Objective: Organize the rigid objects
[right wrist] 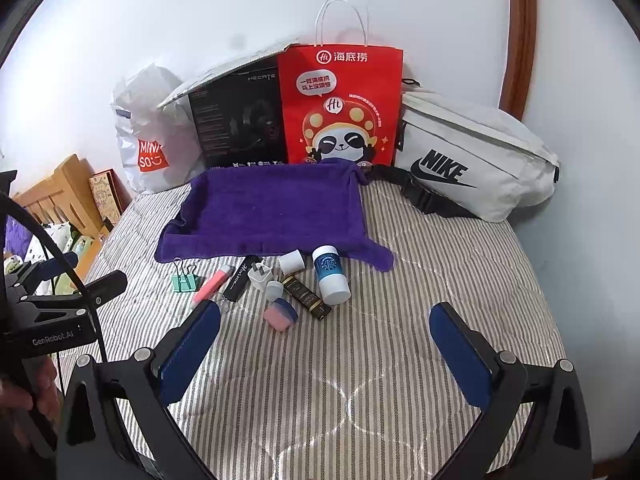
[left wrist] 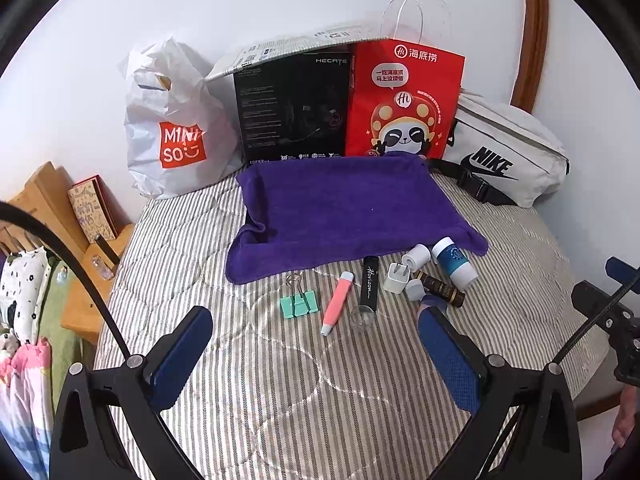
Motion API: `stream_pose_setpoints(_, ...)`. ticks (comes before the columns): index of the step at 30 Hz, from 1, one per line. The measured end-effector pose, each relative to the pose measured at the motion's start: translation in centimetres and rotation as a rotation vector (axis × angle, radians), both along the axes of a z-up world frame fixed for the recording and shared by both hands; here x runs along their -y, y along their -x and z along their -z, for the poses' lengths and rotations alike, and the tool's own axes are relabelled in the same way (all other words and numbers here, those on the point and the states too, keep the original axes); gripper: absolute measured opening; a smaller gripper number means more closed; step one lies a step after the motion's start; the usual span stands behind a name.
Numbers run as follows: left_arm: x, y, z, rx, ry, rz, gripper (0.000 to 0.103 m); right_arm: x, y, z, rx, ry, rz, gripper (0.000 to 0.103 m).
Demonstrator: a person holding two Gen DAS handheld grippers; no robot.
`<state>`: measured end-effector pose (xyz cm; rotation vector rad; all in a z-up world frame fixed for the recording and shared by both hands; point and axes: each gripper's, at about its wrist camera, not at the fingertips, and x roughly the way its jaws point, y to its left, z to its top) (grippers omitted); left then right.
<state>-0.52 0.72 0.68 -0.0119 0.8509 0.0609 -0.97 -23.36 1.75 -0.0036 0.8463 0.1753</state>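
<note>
You are at the very start of the sorting: nothing is picked up yet, and the purple towel [left wrist: 352,208] in the centre of both views lies bare, most likely the place where the items should go. Your left gripper [left wrist: 312,356] hovers low in its frame above the striped bedcover [left wrist: 280,400], jaws spread wide and holding nothing. Your right gripper [right wrist: 326,346] does the same in its own view, jaws also wide apart and empty.

The small hard items sit in a loose row just below the towel's near edge. From left to right in the left view: a mint green binder clip [left wrist: 299,300], a pink tube [left wrist: 337,303], a black tube [left wrist: 370,286] with a small clear cap [left wrist: 362,316] at its lower end, a white plug [left wrist: 397,278], a white cap [left wrist: 416,258], a dark brown bottle [left wrist: 442,289], and a blue and white bottle [left wrist: 456,263] lying on its side. A pink and blue case [right wrist: 280,314] lies nearest you in the right view.

The next move probably calls for lowering one gripper over an outlying item, such as the clip, since the middle pieces touch or crowd each other.
</note>
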Motion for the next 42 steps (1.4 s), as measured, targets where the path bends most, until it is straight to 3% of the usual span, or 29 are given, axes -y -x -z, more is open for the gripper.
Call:
stream_pose_setpoints(9,0.0,-1.0,1.2,-0.017,-0.002,0.011,0.103,0.0,-0.8,1.2,-0.021,-0.001,-0.013,0.103)
stream_pose_setpoints(18,-2.0,-3.1,5.8,-0.093,-0.002,-0.009,0.103,0.7,-2.2,3.9,-0.058,-0.022,-0.003,0.103)
stream_pose_setpoints(29,-5.1,-8.3,11.5,-0.174,0.111,-0.086,0.103,0.2,-4.0,6.8,-0.097,0.025,-0.019,0.102)
stream_pose_setpoints(42,-5.0,-11.6,15.8,-0.245,0.061,-0.128,0.103,0.7,-6.3,9.9,-0.166,0.053,-0.007,0.102)
